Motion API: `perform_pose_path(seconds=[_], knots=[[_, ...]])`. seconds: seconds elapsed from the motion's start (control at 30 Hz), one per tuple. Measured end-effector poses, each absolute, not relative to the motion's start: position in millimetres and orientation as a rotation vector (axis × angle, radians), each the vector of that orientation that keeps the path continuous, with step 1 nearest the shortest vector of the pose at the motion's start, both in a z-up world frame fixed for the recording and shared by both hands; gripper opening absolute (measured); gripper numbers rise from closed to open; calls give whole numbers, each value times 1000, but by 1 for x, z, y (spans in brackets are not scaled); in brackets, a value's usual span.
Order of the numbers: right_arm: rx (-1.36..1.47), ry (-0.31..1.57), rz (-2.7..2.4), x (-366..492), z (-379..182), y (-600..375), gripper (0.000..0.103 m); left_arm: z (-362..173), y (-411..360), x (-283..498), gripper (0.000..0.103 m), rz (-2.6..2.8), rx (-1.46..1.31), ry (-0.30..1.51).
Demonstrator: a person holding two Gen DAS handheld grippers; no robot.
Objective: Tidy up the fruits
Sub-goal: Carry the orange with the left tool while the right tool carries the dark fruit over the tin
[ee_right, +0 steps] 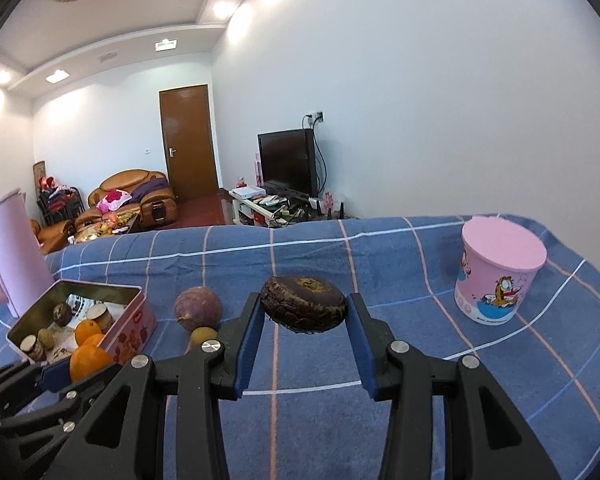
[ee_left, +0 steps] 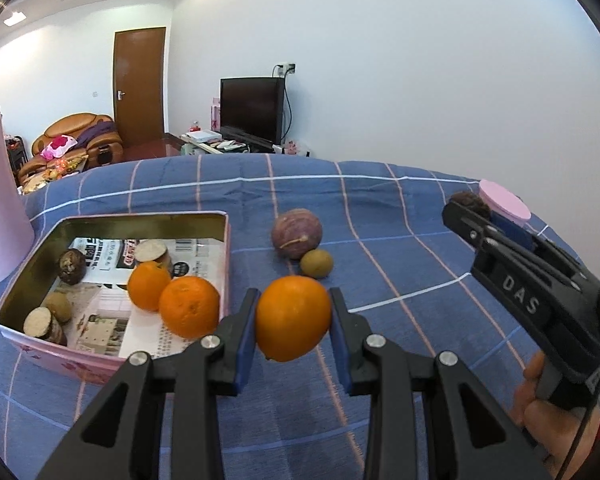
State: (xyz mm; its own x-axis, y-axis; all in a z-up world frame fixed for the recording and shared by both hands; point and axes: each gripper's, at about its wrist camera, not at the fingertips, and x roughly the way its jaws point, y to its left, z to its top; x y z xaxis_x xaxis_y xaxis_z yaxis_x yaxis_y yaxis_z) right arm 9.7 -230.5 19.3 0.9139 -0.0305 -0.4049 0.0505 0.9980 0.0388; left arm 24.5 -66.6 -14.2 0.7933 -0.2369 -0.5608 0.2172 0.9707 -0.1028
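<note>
My left gripper [ee_left: 294, 316] is shut on an orange [ee_left: 293, 318], held just right of the pink tin box [ee_left: 112, 360]. The tin holds two oranges [ee_left: 188, 312], a dark passion fruit [ee_left: 71, 266], a kiwi and cut brown pieces on newspaper. A purple passion fruit [ee_left: 297, 233] and a kiwi [ee_left: 316, 264] lie on the blue checked cloth ahead. My right gripper [ee_right: 305, 318] is shut on a dark wrinkled passion fruit [ee_right: 303, 303], held above the cloth. The right gripper also shows in the left wrist view [ee_left: 472, 210].
A pink cartoon cup [ee_right: 496, 276] stands at the right of the cloth. A tall pink jug [ee_right: 14, 252] stands left, behind the tin. The table's far edge drops off to a room with a sofa and TV.
</note>
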Motion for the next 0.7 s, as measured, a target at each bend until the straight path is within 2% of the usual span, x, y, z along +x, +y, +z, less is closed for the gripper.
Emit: perform_pose_path(seconds=[0.7], knots=[[76, 407, -66, -27, 20, -207, 44, -14, -52, 16, 35, -235, -18, 599]])
